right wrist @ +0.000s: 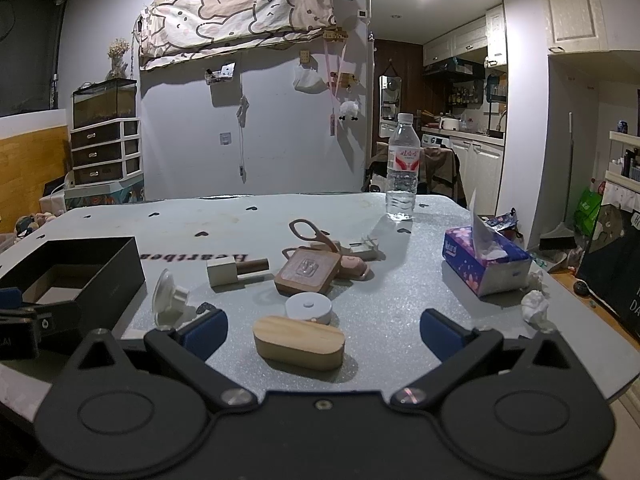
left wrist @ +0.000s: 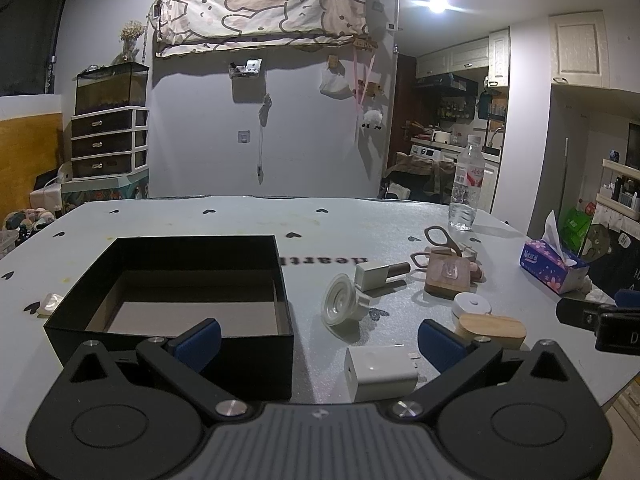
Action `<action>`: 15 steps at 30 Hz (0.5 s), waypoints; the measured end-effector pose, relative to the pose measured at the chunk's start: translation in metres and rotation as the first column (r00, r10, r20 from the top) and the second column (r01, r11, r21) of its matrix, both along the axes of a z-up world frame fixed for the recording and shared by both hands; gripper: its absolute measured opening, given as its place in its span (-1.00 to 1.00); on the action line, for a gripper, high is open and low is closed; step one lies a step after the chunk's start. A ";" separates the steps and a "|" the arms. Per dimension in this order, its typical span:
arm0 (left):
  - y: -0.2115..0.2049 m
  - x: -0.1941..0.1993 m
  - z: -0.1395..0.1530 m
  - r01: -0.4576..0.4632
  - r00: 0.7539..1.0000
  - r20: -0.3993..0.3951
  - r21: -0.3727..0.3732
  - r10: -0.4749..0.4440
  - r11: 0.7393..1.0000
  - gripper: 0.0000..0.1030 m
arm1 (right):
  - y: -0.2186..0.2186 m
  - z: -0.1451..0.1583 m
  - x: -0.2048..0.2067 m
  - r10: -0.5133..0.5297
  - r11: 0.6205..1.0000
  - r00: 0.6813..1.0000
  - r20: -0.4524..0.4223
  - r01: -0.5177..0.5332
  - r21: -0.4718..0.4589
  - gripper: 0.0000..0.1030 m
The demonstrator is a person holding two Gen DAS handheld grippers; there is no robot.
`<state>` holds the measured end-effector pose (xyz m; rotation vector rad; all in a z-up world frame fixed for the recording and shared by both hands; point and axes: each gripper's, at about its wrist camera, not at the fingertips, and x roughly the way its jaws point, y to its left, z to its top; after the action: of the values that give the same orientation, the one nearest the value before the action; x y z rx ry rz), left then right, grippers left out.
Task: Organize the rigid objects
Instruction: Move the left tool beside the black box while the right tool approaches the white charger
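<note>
An empty black box (left wrist: 168, 300) sits at the table's left; it also shows in the right wrist view (right wrist: 80, 272). My left gripper (left wrist: 318, 344) is open, with a white charger cube (left wrist: 380, 368) lying between its fingers. My right gripper (right wrist: 322, 334) is open around a light wooden oval case (right wrist: 300, 342). Scattered behind are a white round puck (right wrist: 308, 307), a clear suction cup (right wrist: 170, 300), a white and brown stick (right wrist: 236, 270), a square wooden block (right wrist: 306, 272) and brown scissors (right wrist: 316, 236).
A water bottle (right wrist: 403, 172) stands at the table's far side. A purple tissue box (right wrist: 484, 260) and crumpled tissues (right wrist: 536, 308) lie at the right edge. A small wrapped item (left wrist: 50, 303) lies left of the box. The right gripper's body (left wrist: 600, 320) shows at the left view's right edge.
</note>
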<state>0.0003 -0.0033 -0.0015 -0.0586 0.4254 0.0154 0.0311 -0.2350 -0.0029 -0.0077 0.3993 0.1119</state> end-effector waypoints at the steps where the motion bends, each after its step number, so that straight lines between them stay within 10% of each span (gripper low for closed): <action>1: 0.001 0.000 0.000 -0.001 1.000 0.000 -0.001 0.001 1.000 1.00 | -0.001 0.000 0.001 -0.003 1.000 1.000 0.000 0.003 -0.002 1.00; 15: 0.026 0.002 0.001 -0.067 0.998 0.014 0.002 0.067 0.998 1.00 | 0.002 -0.007 0.005 -0.030 1.000 0.999 -0.017 0.030 -0.009 1.00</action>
<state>0.0027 0.0222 0.0000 -0.0702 0.4095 0.0817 0.0363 -0.2332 -0.0096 -0.0094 0.4172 0.0808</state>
